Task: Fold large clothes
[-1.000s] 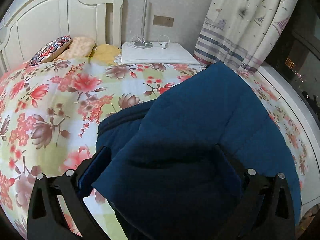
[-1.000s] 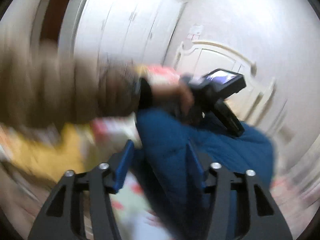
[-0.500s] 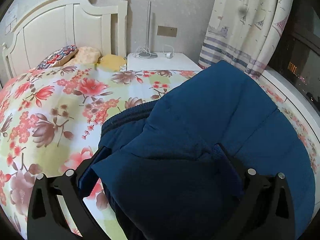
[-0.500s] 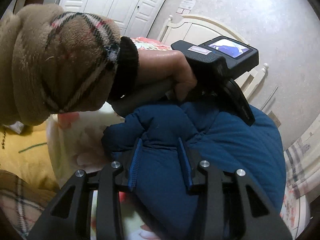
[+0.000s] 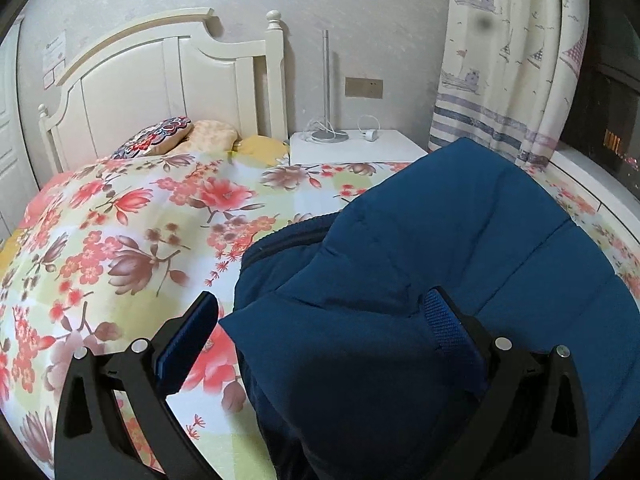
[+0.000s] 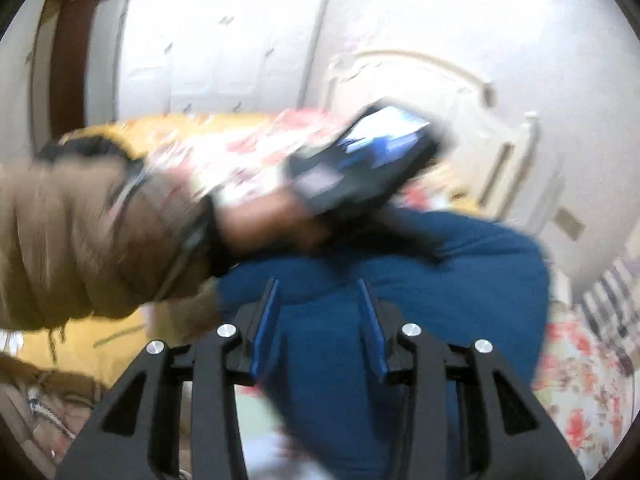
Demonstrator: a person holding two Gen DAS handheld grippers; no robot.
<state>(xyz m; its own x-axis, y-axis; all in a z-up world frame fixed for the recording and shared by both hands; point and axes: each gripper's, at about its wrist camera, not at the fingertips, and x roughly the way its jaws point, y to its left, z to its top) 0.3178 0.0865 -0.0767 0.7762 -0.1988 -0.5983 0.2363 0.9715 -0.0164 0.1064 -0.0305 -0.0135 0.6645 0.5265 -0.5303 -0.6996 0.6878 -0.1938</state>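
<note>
A padded blue jacket (image 5: 460,264) lies bunched on a bed with a floral bedspread (image 5: 120,240), toward its right edge. The left gripper (image 5: 320,320) stands wide, its jaws astride a jacket fold, the left pad clear of it. The right gripper (image 6: 318,320), narrower and opening, has jacket fabric between its jaws.

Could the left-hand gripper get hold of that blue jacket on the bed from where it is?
Probably yes. The left gripper is wide open, with a puffy fold of the blue jacket already lying between its fingers on the floral bedspread. Nothing appears to block it; closing should catch the fabric.
</note>
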